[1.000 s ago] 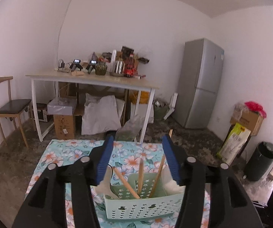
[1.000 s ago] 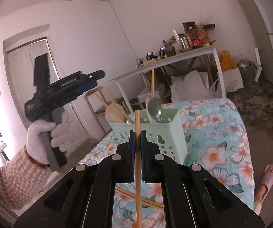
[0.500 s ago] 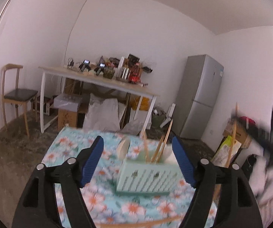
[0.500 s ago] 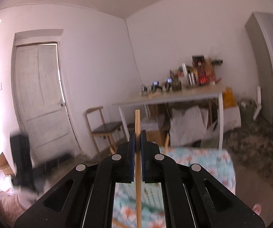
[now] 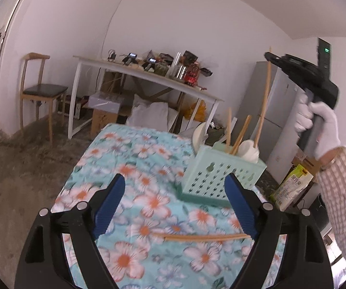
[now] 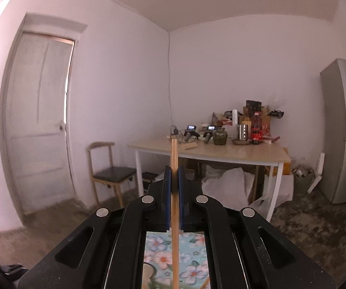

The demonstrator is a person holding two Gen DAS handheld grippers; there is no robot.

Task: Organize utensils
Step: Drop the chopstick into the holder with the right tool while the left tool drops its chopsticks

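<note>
A mint green perforated utensil basket [image 5: 221, 175] stands on the floral tablecloth [image 5: 134, 168], holding several wooden chopsticks and white spoons [image 5: 248, 151]. My right gripper [image 6: 173, 178], seen from the side in the left wrist view [image 5: 269, 56], is shut on a wooden chopstick [image 6: 174, 192] held upright above the basket; the stick [image 5: 264, 96] reaches down into it. My left gripper [image 5: 174, 207] is open and empty, low over the cloth in front of the basket. Another chopstick [image 5: 201, 237] lies flat on the cloth between its fingers.
A white table [image 5: 148, 77] loaded with bottles, jars and devices stands at the back wall, with boxes and bags under it. A wooden chair [image 5: 40, 91] is at the left, a grey fridge [image 6: 344, 130] at the right, a white door [image 6: 40, 120] further left.
My left gripper has pulled back and down from the basket, bringing the loose chopstick into view. My right gripper has risen with its chopstick and now stands over the basket.
</note>
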